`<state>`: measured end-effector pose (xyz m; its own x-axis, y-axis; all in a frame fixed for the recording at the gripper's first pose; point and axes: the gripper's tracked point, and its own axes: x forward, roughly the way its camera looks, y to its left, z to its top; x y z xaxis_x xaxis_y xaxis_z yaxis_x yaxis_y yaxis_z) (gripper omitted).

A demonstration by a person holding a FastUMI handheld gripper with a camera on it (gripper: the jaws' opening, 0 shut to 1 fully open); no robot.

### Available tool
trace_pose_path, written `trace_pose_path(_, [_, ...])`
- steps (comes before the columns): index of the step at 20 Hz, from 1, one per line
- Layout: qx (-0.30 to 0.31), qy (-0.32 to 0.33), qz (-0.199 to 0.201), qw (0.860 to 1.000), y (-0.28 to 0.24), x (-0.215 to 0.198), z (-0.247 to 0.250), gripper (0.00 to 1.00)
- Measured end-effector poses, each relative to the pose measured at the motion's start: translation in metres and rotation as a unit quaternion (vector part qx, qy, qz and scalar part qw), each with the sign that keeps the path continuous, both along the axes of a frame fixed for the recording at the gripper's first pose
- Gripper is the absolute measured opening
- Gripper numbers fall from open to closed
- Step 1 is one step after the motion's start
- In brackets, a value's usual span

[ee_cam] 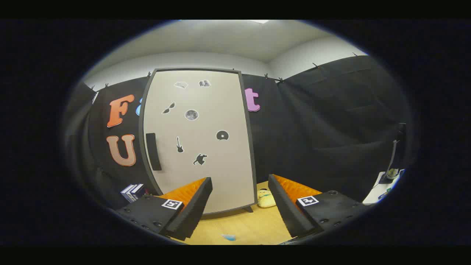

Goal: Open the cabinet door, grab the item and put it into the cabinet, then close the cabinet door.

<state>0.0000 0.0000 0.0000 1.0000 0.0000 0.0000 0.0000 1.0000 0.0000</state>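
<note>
The gripper [239, 206] is spread wide, its two fingers well apart with nothing between them, held above a wooden table [254, 226]. Beyond the fingers stands the cabinet [198, 140], its pale door [206, 154] shut and dotted with small dark stickers, a dark handle [153, 151] near the door's left edge. Just beside the cabinet's lower right corner, a yellow plush toy [265, 198] lies on the table, showing ahead between the fingers. Nearer than the cabinet, a small blue scrap [229, 237] lies on the table. To the cabinet's lower left sits a stack of books [132, 192].
</note>
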Motion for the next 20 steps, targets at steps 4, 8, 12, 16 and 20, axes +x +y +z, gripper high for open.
trace_pose_path(4, [-0.005, -0.002, -0.004, 1.000, -0.001, -0.003, 0.002, 0.98])
trace_pose_path(8, [-0.003, -0.002, 0.000, 1.000, 0.003, -0.006, 0.003, 0.98])
trace_pose_path(12, [-0.003, -0.001, -0.002, 1.000, 0.004, -0.007, 0.003, 0.98])
trace_pose_path(16, [-0.002, 0.003, 0.002, 1.000, 0.010, -0.007, 0.002, 0.98])
trace_pose_path(20, [0.015, 0.010, 0.015, 1.000, 0.028, -0.001, -0.001, 0.98])
